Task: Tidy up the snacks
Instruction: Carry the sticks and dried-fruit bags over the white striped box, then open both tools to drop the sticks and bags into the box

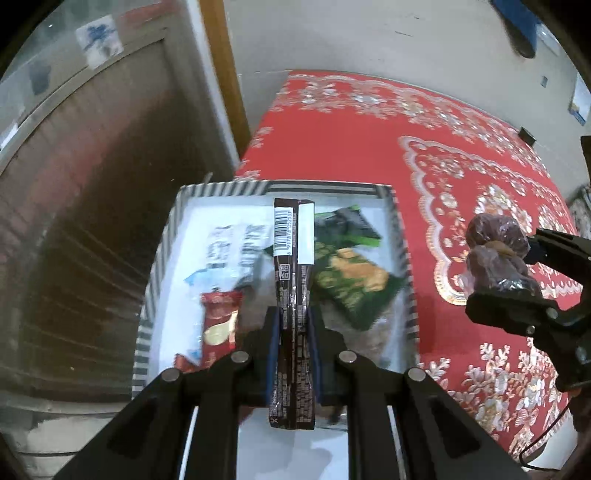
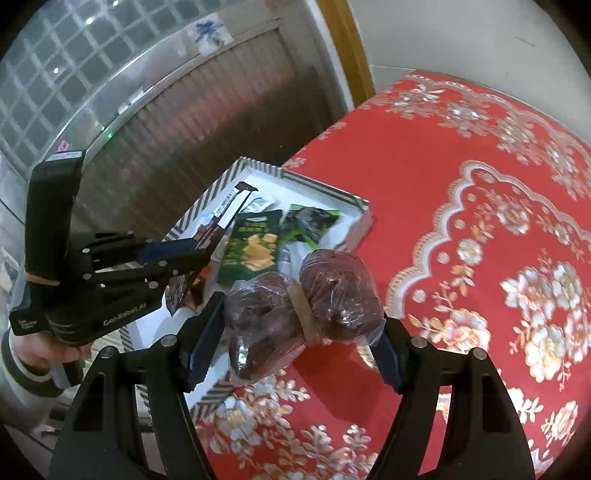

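My left gripper [image 1: 293,328] is shut on a long dark brown snack bar [image 1: 293,280] and holds it upright above the striped white box [image 1: 400,236]. The box holds a green cracker pack [image 1: 354,284], a dark green pack [image 1: 343,225], a white pack [image 1: 236,251] and a red pack [image 1: 219,325]. My right gripper [image 2: 303,328] is shut on a clear bag of dark brown snacks [image 2: 306,306] tied with a band, held above the red cloth beside the box [image 2: 325,192]. The left gripper [image 2: 177,254] with its bar [image 2: 225,214] shows in the right wrist view. The right gripper's bag [image 1: 495,254] shows in the left wrist view.
The box sits at the left corner of a table covered by a red flowered cloth [image 1: 369,147]. Left of the table stands a brown slatted cabinet [image 1: 85,221] and a wooden door frame [image 1: 225,74]. A white wall [image 1: 369,33] lies behind.
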The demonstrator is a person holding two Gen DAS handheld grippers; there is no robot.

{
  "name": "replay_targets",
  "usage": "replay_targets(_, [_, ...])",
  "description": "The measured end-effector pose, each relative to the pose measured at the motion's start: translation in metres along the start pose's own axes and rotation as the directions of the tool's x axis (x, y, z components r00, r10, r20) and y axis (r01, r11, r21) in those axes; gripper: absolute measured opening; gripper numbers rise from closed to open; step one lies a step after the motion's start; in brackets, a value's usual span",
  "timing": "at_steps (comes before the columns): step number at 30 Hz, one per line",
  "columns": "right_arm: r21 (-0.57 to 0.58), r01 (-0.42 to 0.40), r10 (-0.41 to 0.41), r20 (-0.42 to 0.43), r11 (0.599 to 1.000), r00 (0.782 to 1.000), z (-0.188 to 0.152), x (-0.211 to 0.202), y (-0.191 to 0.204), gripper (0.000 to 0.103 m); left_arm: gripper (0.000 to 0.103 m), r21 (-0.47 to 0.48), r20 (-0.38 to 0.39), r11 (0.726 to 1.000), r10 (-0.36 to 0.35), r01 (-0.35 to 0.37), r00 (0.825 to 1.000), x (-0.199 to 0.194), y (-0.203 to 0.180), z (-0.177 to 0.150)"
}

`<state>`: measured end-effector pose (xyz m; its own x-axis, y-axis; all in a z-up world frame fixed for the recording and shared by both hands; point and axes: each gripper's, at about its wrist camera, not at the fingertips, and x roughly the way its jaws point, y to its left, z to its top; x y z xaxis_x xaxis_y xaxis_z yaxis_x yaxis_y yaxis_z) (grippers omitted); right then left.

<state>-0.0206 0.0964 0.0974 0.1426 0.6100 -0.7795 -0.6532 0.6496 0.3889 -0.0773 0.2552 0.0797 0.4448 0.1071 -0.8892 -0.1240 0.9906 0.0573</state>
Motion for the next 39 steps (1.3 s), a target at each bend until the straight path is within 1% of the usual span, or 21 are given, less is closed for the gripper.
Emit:
replay_targets(10, [-0.051,-0.007,0.005,-0.031,0.999,1.000,0.015,0.026,0.030,0.073,0.017,-0.055,-0.001,0.998,0.011,-0.011,1.000,0.007,0.024,-0.004])
replay_targets(18, [-0.110,0.004,-0.010,-0.056,0.994,0.998,0.031,0.061,0.054,0.073,0.017,-0.118,-0.021,0.993,0.022,-0.024,1.000,0.017,0.045,-0.009])
replay_targets(23, [-0.169,0.019,-0.032,-0.073,0.985,0.997,0.034,0.080,0.070,0.072,0.017,-0.116,-0.026,0.993,0.033,-0.036,0.999,0.020,0.050,-0.014])
replay_targets(25, [-0.188,0.012,-0.029,-0.086,0.982,0.996,0.033,0.088,0.076,0.072,0.018,-0.121,-0.028,0.992,0.037,-0.040,0.999,0.020,0.054,-0.015])
replay_targets(26, [-0.202,0.017,-0.036,-0.092,0.979,0.995,0.032,0.091,0.077,0.072,0.021,-0.123,-0.028,0.992,0.035,-0.038,0.999,0.020,0.055,-0.016])
replay_targets(28, [-0.244,0.035,-0.061,-0.098,0.969,0.993,0.029,0.095,0.082,0.072,0.024,-0.137,-0.024,0.990,0.029,-0.032,0.999,0.020,0.057,-0.016])
replay_targets(31, [-0.249,0.033,-0.057,-0.090,0.968,0.994,0.028,0.090,0.084,0.073,0.026,-0.140,-0.031,0.989,0.033,-0.037,0.999,0.022,0.057,-0.018])
replay_targets(32, [-0.243,0.024,-0.048,-0.095,0.970,0.994,0.029,0.088,0.083,0.073,0.028,-0.140,-0.032,0.989,0.035,-0.039,0.999,0.022,0.056,-0.018])
replay_targets(33, [-0.236,0.014,-0.037,-0.095,0.972,0.995,0.029,0.085,0.083,0.073,0.032,-0.142,-0.031,0.989,0.035,-0.039,0.999,0.022,0.056,-0.018])
replay_targets(35, [-0.235,0.014,-0.036,-0.089,0.972,0.995,0.027,0.081,0.082,0.073,0.050,-0.149,-0.031,0.987,0.048,-0.053,0.998,0.021,0.056,-0.019])
replay_targets(38, [-0.218,0.017,-0.037,-0.086,0.976,0.996,0.025,0.075,0.077,0.073,0.063,-0.167,-0.020,0.984,0.051,-0.054,0.998,0.019,0.058,-0.019])
replay_targets(39, [-0.201,0.009,-0.026,-0.086,0.980,0.996,0.024,0.072,0.074,0.073,0.065,-0.171,-0.019,0.984,0.054,-0.056,0.998,0.018,0.058,-0.019])
